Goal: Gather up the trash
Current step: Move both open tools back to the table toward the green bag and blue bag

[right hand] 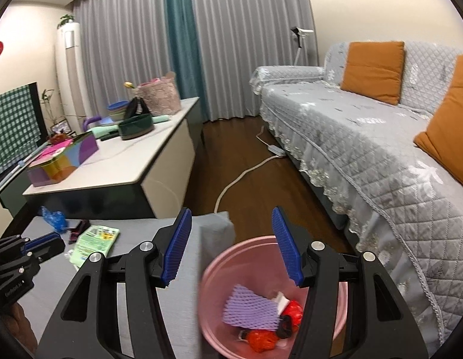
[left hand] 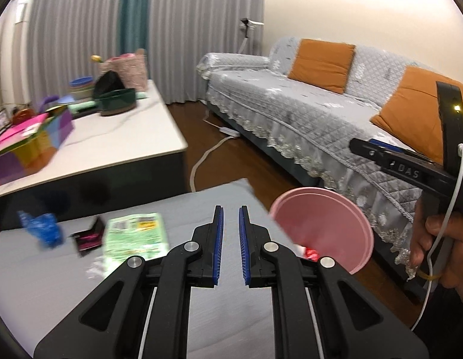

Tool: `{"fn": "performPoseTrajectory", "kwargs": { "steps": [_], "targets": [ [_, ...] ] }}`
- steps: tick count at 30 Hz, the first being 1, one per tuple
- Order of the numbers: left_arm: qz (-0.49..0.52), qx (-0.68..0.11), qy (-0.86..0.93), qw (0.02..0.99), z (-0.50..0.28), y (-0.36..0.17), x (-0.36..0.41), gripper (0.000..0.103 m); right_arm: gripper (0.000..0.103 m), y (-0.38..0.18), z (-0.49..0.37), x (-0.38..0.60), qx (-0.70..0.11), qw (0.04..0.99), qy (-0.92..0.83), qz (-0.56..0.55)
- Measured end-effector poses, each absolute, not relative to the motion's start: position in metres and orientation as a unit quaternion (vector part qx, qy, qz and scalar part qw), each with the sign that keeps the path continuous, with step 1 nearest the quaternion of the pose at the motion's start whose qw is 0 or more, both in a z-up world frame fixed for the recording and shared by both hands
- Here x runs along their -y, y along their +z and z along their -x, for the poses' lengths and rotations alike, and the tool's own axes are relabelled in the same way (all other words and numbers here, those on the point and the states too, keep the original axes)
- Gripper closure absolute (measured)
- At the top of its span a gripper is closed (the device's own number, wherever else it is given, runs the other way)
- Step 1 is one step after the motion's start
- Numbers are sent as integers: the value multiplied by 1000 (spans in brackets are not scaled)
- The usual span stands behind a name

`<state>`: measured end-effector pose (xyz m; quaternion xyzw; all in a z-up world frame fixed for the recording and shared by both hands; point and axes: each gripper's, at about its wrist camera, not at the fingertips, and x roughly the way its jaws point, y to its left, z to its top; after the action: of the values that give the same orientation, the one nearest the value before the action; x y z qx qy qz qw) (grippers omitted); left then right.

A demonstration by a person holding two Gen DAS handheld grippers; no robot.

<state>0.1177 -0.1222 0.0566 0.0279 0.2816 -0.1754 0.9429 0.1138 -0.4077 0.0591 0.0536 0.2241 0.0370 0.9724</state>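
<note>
A pink bin (right hand: 219, 272) stands on the floor at the right end of a grey padded bench (left hand: 201, 314). It holds a purple foam net (right hand: 249, 308), red wrappers (right hand: 261, 339) and other scraps. On the bench lie a green packet (left hand: 134, 234), a black and pink wrapper (left hand: 88, 236) and a crumpled blue wrapper (left hand: 41, 229). My left gripper (left hand: 230, 243) is open a little and empty, over the bench right of the green packet. My right gripper (right hand: 232, 249) is wide open and empty above the bin; it also shows in the left wrist view (left hand: 380, 152).
A white-topped table (right hand: 135, 161) behind the bench carries a colourful box (right hand: 64, 158), a dark green bowl (right hand: 135, 128) and stacked bowls. A grey-covered sofa (right hand: 366, 137) with orange cushions runs along the right. A white cable and power strip (right hand: 276, 149) lie on the wooden floor.
</note>
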Motion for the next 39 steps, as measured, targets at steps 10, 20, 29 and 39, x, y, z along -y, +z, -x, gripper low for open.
{"fn": "performPoseTrajectory", "kwargs": {
  "steps": [10, 20, 29, 39],
  "targets": [
    [54, -282, -50, 956, -106, 45, -13, 92, 46, 54, -116, 349, -230, 969, 85, -25],
    [82, -274, 5, 958, -107, 40, -67, 92, 47, 34, -139, 279, -259, 952, 156, -34],
    [83, -266, 20, 960, -102, 38, -92, 92, 47, -12, -170, 215, -308, 922, 231, -41],
    [94, -274, 39, 956, -115, 25, -116, 92, 46, -65, -204, 180, -402, 872, 272, -54]
  ]
}}
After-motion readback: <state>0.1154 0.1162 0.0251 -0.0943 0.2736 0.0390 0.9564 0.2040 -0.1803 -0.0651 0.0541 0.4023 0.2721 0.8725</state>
